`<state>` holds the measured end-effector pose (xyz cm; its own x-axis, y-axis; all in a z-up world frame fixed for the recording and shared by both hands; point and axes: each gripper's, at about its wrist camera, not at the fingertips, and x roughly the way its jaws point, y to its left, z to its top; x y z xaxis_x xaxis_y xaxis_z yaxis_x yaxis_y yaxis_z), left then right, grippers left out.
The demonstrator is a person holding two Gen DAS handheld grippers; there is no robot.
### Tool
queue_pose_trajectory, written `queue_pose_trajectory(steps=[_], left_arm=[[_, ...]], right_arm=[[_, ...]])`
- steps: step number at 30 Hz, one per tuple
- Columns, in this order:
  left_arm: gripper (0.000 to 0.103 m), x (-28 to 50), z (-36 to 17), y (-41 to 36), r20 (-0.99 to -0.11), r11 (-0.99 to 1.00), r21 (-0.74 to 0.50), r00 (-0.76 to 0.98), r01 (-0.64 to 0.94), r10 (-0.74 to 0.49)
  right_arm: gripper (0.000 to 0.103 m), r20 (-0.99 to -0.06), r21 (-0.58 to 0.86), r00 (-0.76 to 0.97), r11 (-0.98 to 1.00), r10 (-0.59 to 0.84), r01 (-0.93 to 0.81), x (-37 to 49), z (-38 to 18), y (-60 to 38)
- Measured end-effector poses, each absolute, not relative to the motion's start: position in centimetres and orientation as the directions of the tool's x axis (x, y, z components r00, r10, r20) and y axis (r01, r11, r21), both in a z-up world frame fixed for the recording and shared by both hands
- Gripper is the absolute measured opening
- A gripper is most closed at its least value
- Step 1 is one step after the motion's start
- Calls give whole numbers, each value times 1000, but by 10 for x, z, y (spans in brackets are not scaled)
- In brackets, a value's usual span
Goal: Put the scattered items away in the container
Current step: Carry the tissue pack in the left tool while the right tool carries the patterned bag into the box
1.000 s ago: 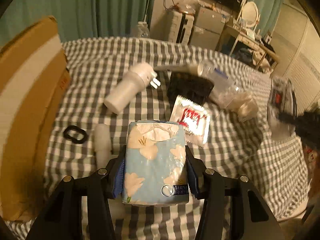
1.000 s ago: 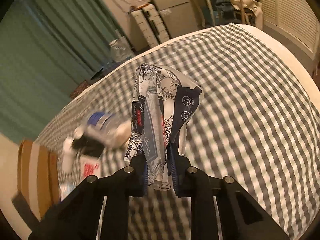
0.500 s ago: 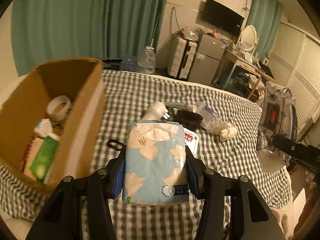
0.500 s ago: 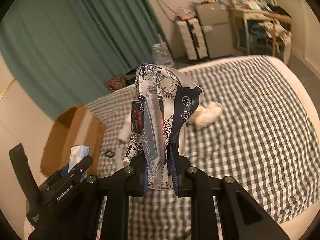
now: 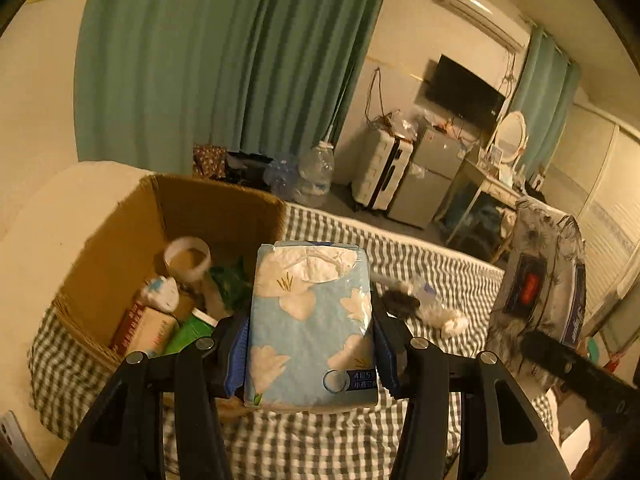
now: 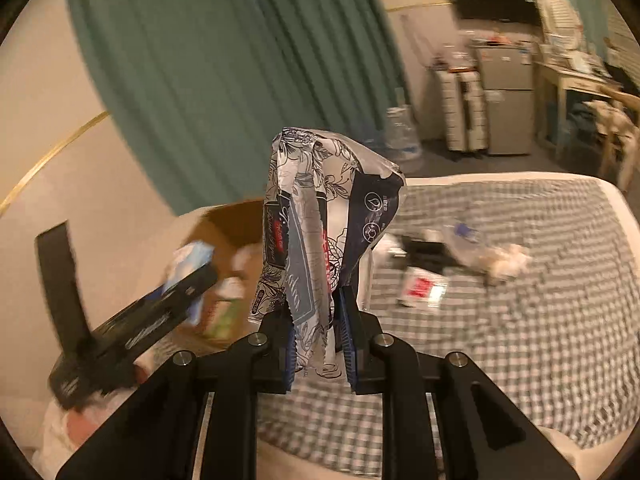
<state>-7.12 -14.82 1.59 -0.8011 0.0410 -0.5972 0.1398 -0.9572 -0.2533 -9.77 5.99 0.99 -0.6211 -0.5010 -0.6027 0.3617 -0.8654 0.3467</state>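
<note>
My left gripper (image 5: 310,354) is shut on a light blue flowered tissue pack (image 5: 310,324), held in the air at the right rim of the open cardboard box (image 5: 120,240). The box holds a tape roll (image 5: 187,257), green and white packs and other items. My right gripper (image 6: 318,340) is shut on a crumpled dark floral plastic bag (image 6: 312,216), held above the checked bed; this bag also shows in the left wrist view (image 5: 540,280). The left gripper with the tissue pack shows in the right wrist view (image 6: 188,276), over the box (image 6: 228,224).
On the checked bedspread (image 6: 520,300) lie a red and white sachet (image 6: 420,290), a black object (image 6: 424,252), a clear plastic bottle (image 6: 464,236) and crumpled white paper (image 6: 508,262). Green curtains, suitcases, a small fridge and a desk stand beyond the bed.
Both grippers have lifted and swung left towards the box, each still holding its item. The box has come from the far left into full view under the left gripper.
</note>
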Motion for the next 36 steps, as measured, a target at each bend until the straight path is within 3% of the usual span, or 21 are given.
queue_pose_trajectory(steps=[4,11,27,29,30,31,34,36], left_arm=[[53,-77,23,-182,-597,-973,-159,-801,164,-38],[53,-108,12,-254,-634,-970,-127,-769,206,-80],[54,-188,-60,-324,-729,-951,-129,-677,281,-101],[69,-193,-64,-326,-742,-948,-131,-663,291,-102],[89,-194,-67,-325,-756,-946,-126,-646,298,-103],[94,-195,-68,-324,-769,-943,-121,-630,309,-108],[94,-186,-64,-321,-751,-941,-118,-648,317,-124],[95,-180,-59,-319,-750,-937,-106,-646,332,-144]], right_arm=[[18,-602,338,-575,-829,-554,445,-105,17,9],[18,-630,378,-456,-761,-629,528,-143,-2,-71],[19,-763,348,-376,-824,-526,447,-241,-87,-164],[29,-768,324,-397,-839,-503,437,-243,-89,-169],[38,-775,300,-414,-855,-477,424,-243,-90,-169],[56,-778,284,-429,-866,-458,411,-243,-89,-168],[56,-747,320,-451,-858,-489,401,-231,-82,-155],[58,-744,260,-501,-882,-443,393,-219,-72,-147]])
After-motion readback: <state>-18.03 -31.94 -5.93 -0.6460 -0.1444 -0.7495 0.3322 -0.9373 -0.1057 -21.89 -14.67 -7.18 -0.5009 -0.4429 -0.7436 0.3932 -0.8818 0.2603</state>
